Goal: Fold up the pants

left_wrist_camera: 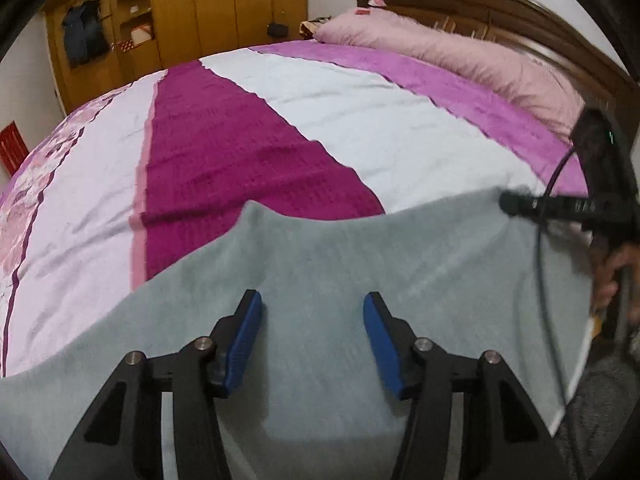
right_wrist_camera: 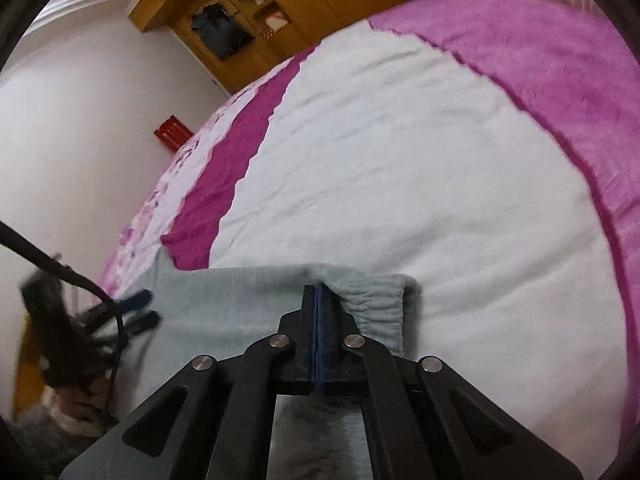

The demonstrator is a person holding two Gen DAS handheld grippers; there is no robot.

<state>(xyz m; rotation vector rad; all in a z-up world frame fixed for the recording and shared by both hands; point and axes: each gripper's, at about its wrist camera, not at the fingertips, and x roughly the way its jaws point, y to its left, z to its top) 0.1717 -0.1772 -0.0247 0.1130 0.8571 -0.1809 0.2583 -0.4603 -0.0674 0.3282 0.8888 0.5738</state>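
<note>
Grey fleece pants lie spread on the bed, close to its near edge. My left gripper hovers over the cloth with its blue pads apart and nothing pinched between them. My right gripper is shut, its tips pinching the pants' far edge beside the gathered elastic waistband. From the left wrist view the right gripper reaches in from the right, and the cloth edge rises to its tip. The left gripper shows blurred at the left of the right wrist view, over the pants.
The bedspread has magenta, white and pink bands. A pink pillow lies against the wooden headboard. A wooden wardrobe stands past the bed. A hand holds the right gripper, with a cable hanging over the cloth.
</note>
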